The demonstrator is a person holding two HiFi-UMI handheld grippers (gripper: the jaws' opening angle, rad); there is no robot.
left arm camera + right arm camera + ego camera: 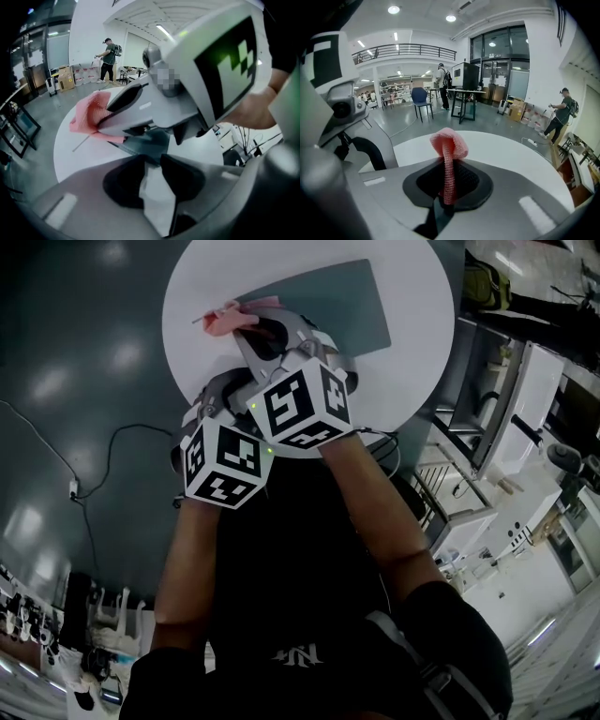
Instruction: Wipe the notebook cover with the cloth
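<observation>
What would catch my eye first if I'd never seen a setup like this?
Probably the pink cloth, pinched between the shut jaws of the right gripper and standing up like a little mushroom over the round white table. Next, the two black-and-white marker cubes on the hand-held grippers, close together at the table's near edge, with a grey notebook lying flat beyond them.

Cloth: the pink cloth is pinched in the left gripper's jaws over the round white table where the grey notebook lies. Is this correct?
Not the left: the right gripper is shut on the pink cloth, as the right gripper view shows. It is over the round white table, where the grey notebook lies.
</observation>
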